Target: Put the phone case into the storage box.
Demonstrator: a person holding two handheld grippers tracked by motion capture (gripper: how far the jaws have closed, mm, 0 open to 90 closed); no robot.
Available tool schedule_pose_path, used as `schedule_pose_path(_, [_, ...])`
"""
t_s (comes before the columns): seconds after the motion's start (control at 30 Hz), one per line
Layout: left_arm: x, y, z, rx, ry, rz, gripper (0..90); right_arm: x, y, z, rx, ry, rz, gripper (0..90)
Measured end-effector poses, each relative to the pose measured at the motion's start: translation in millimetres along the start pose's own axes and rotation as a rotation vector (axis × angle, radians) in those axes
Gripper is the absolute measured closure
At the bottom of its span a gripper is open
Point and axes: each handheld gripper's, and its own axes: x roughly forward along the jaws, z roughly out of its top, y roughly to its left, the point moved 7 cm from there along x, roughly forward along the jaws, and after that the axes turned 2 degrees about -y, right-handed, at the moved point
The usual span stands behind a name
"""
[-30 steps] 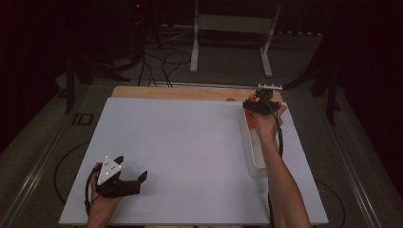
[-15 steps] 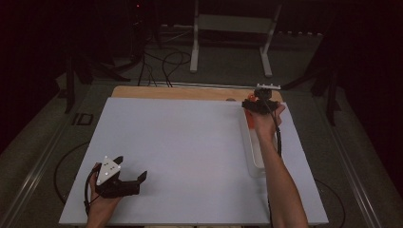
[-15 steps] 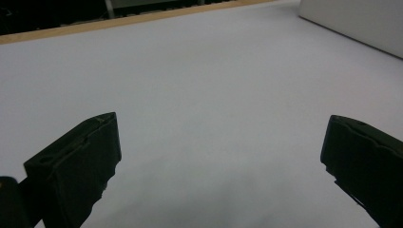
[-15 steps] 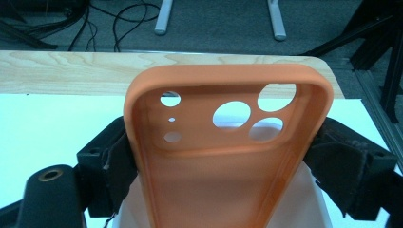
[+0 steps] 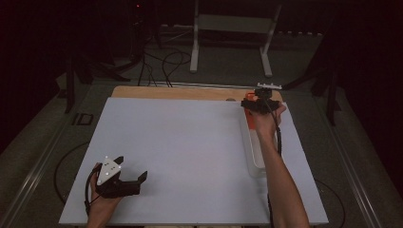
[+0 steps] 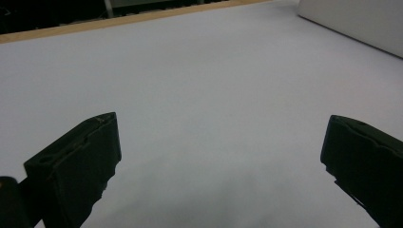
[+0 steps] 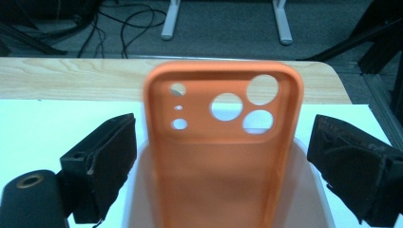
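An orange phone case (image 7: 214, 166) with camera cut-outs stands tilted in a white tray (image 7: 311, 199). It sits between the jaws of my right gripper (image 7: 221, 161), which have just been opening; both pads stand off from its sides, so the gripper is open. In the high view that gripper (image 5: 259, 102) is at the tray's far end (image 5: 255, 161), at the right of the table, with a bit of the orange case (image 5: 250, 119) under it. My left gripper (image 5: 131, 167) rests near the front left, open (image 6: 221, 161), with only bare mat between its fingers.
A white mat (image 5: 180, 152) covers the table, and a strip of wooden tabletop (image 5: 180, 92) shows along the far edge. The tray's side (image 6: 361, 23) shows far off in the left gripper view. Stands and cables are on the floor behind the table.
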Motion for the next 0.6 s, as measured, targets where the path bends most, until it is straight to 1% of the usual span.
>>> schedule_pose_path(0.07, [-0.1, 0.1, 0.1, 0.000, 0.000, 0.000, 0.5, -2.9, 0.1, 1.7, 0.004, -0.009, 0.002, 9.3])
schedule_pose_path(0.2, [0.1, 0.0, 0.1, 0.000, 0.000, 0.000, 0.5, -9.5, 0.8, 6.0, 0.005, -0.032, 0.022, 9.3])
schedule_pose_path(0.37, [0.7, -0.6, -0.1, 0.002, 0.002, -0.001, 0.5, -17.0, 3.2, 5.4, -0.019, -0.031, 0.051, 9.3])
schedule_pose_path(0.6, [0.9, -1.2, -0.1, 0.001, 0.002, -0.003, 0.5, -28.9, 10.3, 1.1, -0.052, -0.024, 0.123, 9.3])
